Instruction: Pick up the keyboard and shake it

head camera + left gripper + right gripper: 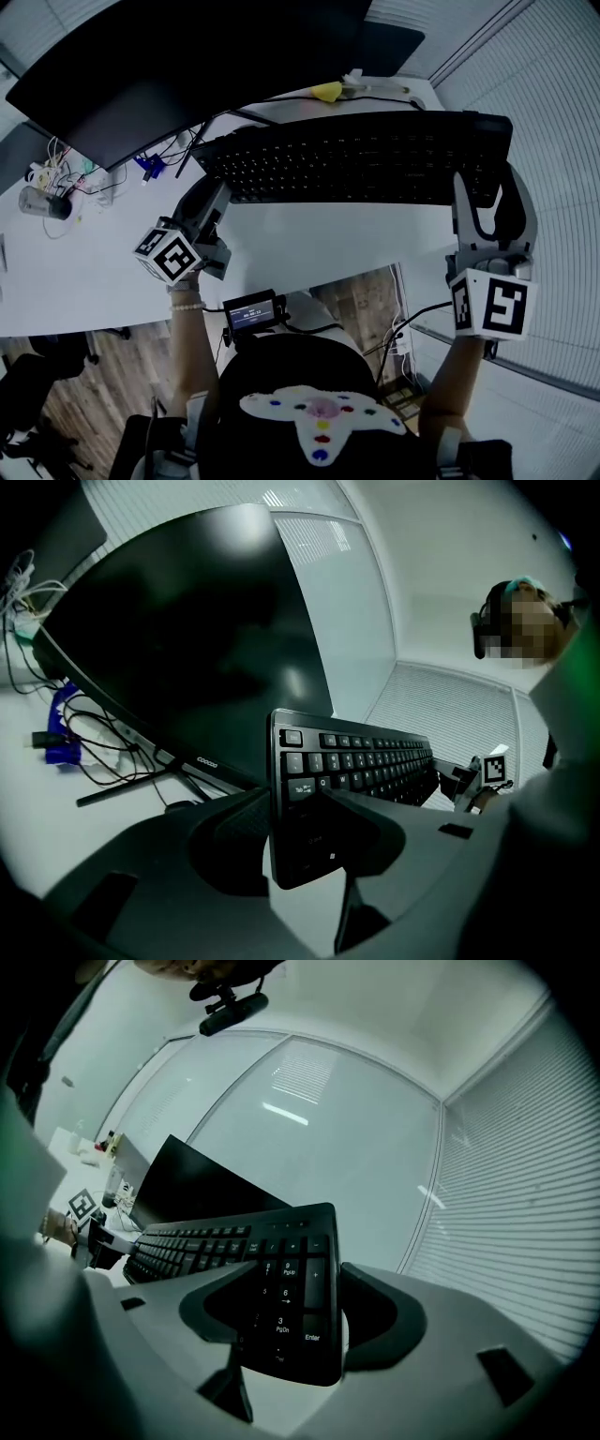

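at the far left of the white bench [84,262] lies a tangle of cables [56,173], with a dark monitor [187,66] standing behind them. the left hand-held gripper [217,192] is partly open, its jaws pressed on either face of the left end of the black keyboard [356,159], beside the tab key. the keyboard stretches between both grippers in front of the monitor, lifted off the bench and tilted so its keys face the person. a small yellow thing [326,91] sits on the bench behind it. the right hand-held gripper [492,202] clamps the number-pad end, with the enter key between its jaws. window blinds [553,141] run along the right.
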`<state>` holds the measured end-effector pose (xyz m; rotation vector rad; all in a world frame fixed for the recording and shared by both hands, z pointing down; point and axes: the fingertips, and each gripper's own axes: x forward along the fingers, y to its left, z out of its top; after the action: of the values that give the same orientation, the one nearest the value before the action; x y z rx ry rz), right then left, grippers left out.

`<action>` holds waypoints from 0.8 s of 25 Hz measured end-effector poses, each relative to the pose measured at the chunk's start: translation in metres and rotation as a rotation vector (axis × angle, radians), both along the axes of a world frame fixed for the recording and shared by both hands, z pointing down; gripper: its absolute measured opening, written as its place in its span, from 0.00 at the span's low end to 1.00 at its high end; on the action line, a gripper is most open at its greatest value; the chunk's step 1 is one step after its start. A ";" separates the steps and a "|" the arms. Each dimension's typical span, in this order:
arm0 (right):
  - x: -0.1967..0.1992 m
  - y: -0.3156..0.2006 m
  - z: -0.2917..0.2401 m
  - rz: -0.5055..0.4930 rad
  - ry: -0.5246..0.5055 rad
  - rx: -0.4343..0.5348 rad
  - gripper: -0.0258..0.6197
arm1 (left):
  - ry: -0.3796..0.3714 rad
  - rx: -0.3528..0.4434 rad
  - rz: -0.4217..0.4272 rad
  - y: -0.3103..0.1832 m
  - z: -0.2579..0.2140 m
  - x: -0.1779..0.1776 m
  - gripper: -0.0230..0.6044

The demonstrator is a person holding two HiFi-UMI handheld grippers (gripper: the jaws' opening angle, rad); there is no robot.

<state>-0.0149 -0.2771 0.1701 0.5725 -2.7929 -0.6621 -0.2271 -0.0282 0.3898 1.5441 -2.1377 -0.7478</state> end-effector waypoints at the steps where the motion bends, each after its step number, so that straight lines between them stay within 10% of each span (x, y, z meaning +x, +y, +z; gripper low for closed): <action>1: -0.001 -0.006 0.006 -0.005 0.007 -0.031 0.48 | 0.002 -0.025 -0.009 0.003 0.000 0.002 0.30; 20: -0.032 -0.042 0.198 -0.052 0.249 -0.522 0.48 | 0.197 -0.474 -0.117 0.061 0.083 0.035 0.30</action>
<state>-0.0470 -0.3193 0.3682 0.2894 -2.5924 0.0059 -0.1919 0.0323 0.4733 1.0626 -2.0762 -0.3680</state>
